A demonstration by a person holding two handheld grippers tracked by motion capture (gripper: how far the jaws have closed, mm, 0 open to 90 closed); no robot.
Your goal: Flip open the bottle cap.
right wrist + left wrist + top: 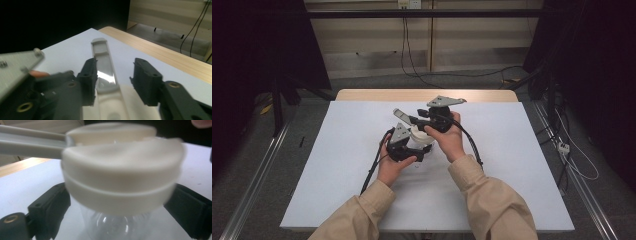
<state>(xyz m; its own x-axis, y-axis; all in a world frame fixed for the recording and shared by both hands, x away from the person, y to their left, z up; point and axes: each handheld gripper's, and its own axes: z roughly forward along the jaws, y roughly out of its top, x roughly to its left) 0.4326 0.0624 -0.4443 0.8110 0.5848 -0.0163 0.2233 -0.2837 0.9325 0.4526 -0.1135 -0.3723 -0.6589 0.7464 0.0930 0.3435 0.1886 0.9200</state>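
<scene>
No readable brand, label or writing on the clear jar (110, 225), its white lid (120, 182) or the grey handle (103, 67). Left gripper (117, 210) clenched around the jar just under the lid, near the middle of the white table (337, 165). Right gripper (113, 80) partly spread astride the handle, left jaw perhaps touching it, the blur leaving that unsure.

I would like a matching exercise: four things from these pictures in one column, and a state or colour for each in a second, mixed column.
Things:
1. jar
2. lid
3. right gripper
4. table edge

States:
A. wooden
B. clear, between the left gripper's jaws
C. cream white, on the jar
D. jaws apart, either side of the grey handle

Pairs: 1-B, 2-C, 3-D, 4-A
</scene>
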